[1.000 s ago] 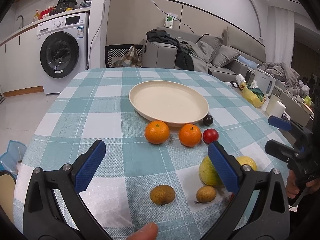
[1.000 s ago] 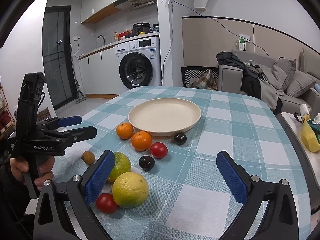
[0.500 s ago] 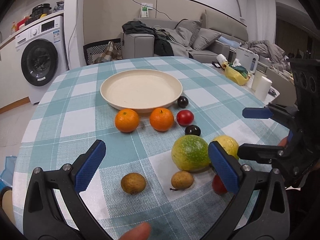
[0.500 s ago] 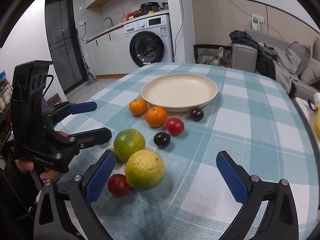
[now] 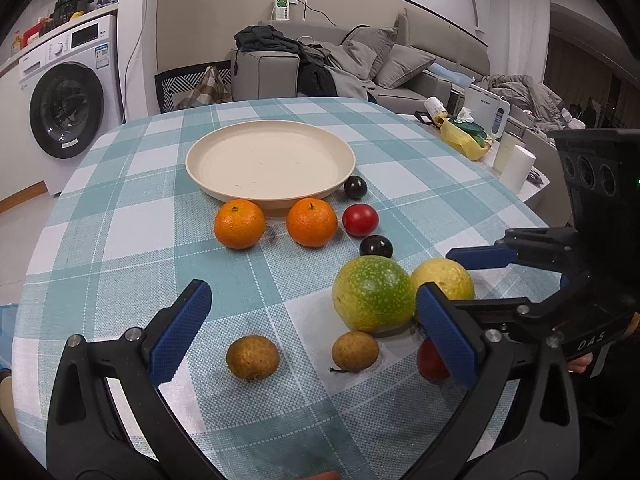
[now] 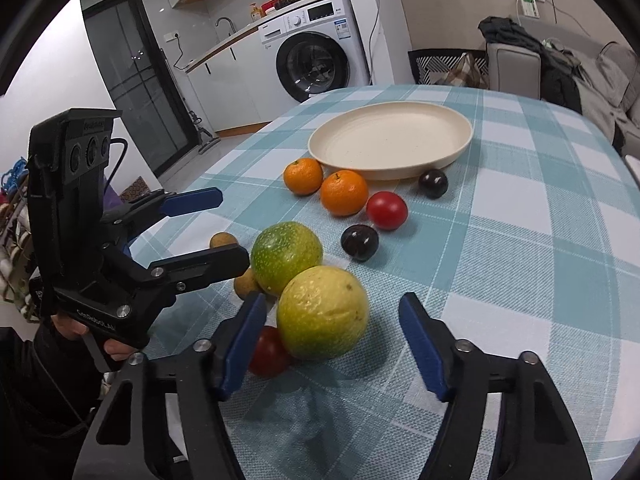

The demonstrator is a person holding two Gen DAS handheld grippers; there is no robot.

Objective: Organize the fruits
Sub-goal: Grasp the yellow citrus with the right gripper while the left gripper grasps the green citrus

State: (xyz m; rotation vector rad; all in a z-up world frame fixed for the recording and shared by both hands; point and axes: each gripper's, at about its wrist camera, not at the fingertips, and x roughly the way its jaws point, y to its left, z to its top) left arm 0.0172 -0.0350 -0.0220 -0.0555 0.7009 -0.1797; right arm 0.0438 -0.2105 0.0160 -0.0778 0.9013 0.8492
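A: Left tongs (image 5: 308,330): spread, empty, above two rough brown fruits (image 5: 253,357). Right tongs (image 6: 332,344): spread around dimpled yellow-green fruit (image 6: 322,313), not pinching.

B: Step judged: first pick-up. Next: close gently on waxy round skin, lift, carry to smooth cream plate (image 6: 460,144), bare on checked worktop (image 6: 520,248).

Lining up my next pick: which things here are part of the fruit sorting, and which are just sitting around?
Job: plate; two oranges; green fruit; yellow fruit; two red fruits; two dark fruits; two brown fruits.

Lying about: yellow bag; paper roll; washing machine.
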